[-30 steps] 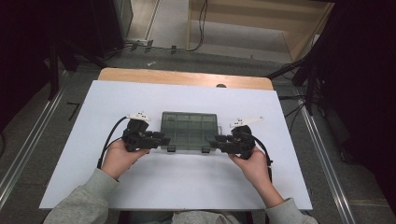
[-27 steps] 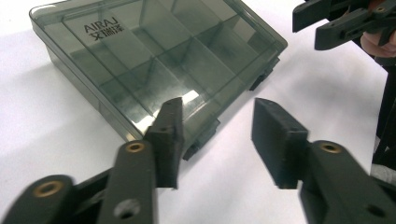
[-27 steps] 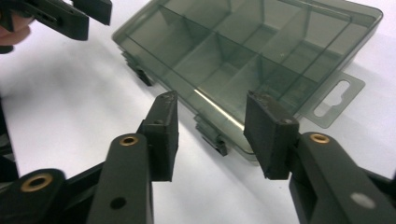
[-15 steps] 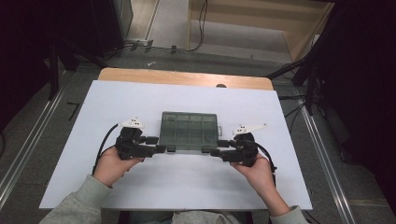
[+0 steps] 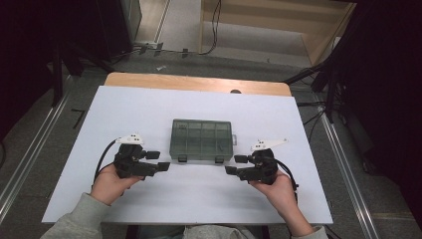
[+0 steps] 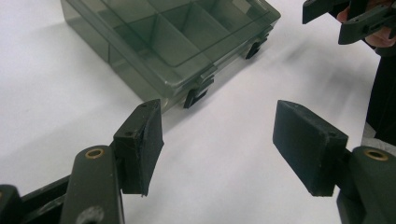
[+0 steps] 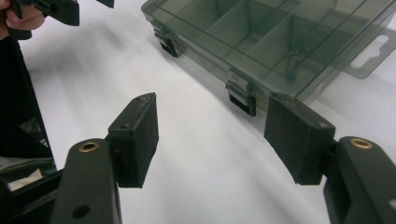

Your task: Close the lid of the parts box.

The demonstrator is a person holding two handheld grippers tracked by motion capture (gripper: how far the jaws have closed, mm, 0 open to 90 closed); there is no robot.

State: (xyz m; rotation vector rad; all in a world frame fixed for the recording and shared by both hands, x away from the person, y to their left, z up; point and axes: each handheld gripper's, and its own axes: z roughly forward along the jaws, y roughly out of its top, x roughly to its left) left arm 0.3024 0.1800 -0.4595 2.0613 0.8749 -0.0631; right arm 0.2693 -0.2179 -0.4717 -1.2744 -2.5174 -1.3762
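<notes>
On the left of the high view, the left gripper (image 5: 161,161) lies low over the white desk (image 5: 149,114), held in the person's left hand (image 5: 112,181), its tips pointing toward the middle. Its jaws have just been opening and now stand wide, with nothing but bare desk between them; in the left gripper view they frame the near corner of the box from just short of it, not touching. The smoky clear compartment box (image 5: 202,139) sits flat at the middle of the desk, between the two grippers and a little farther from the person, lid shut, with two dark latches (image 6: 195,95) on its near long side and a hang tab (image 7: 369,56) on its right end. Dividers show through the lid. On the right, the right gripper (image 5: 234,165), in the right hand (image 5: 278,189), points back toward the middle. Its jaws have likewise just been opening and stand wide and empty, near the right-hand latch (image 7: 242,98) but clear of it.
</notes>
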